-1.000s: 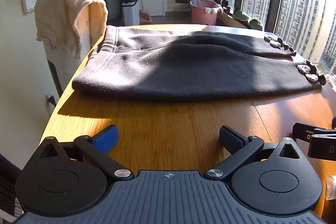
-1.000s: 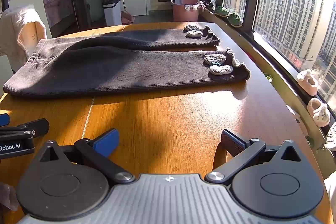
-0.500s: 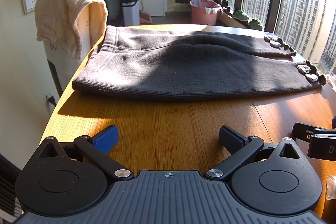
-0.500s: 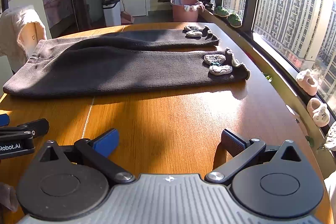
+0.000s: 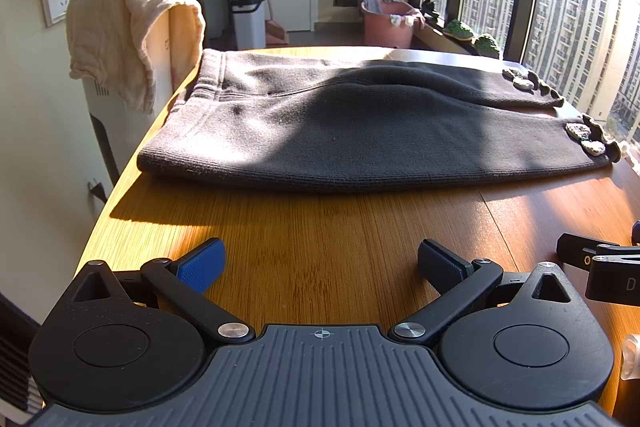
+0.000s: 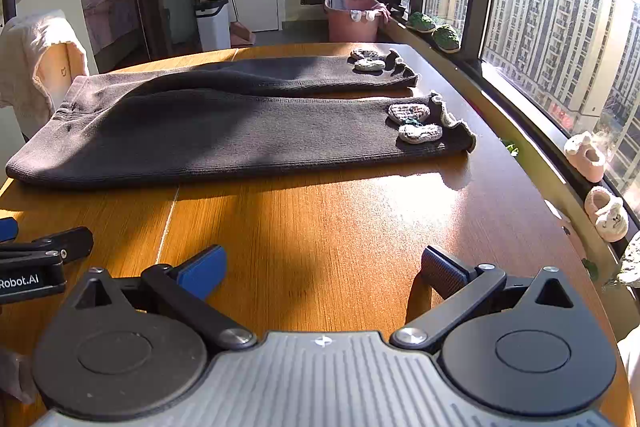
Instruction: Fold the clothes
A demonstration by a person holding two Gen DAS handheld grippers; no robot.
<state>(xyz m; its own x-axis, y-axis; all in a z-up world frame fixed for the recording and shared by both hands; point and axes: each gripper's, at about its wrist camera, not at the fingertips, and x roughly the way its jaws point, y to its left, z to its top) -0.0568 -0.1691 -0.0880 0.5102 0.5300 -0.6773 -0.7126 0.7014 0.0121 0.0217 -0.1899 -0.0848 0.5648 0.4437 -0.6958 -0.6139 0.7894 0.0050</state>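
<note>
Sunlit wooden desk (image 5: 360, 247) beside tall windows carries my work: dark grey knit trousers (image 5: 360, 131) with crocheted patches at the cuffs lie flat across its far half, waistband toward the cream towel (image 5: 128, 31) draped beyond the desk's left edge. I hold my left gripper (image 5: 320, 263) and right gripper (image 6: 324, 267) near the trousers' front edge, both spread wide and empty.
</note>
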